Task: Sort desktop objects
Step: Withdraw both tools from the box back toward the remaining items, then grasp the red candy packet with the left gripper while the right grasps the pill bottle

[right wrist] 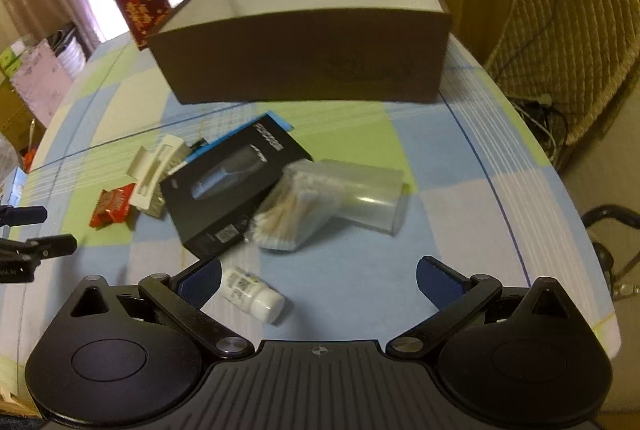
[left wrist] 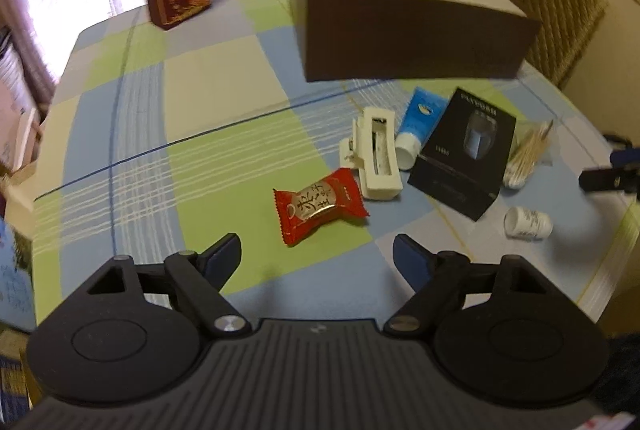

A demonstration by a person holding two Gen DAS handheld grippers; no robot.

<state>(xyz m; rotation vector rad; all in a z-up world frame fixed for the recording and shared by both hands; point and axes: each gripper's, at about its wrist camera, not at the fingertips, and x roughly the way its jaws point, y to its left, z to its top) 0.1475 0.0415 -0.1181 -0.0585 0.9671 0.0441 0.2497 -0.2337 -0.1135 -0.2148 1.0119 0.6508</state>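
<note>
Both grippers gape wide, empty: the left gripper (left wrist: 316, 258) just short of a red foil candy packet (left wrist: 319, 205), the right gripper (right wrist: 320, 280) beside a small white plastic bottle (right wrist: 252, 293). Beyond lie a black rectangular carton (right wrist: 230, 189), then the open brown cardboard box (right wrist: 308, 57).

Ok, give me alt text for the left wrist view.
The open left gripper hovers empty over a checked tablecloth, just short of a red wrapped candy. Beyond lie a white hair claw clip, blue tube, black product box, small white bottle and open brown box.
</note>
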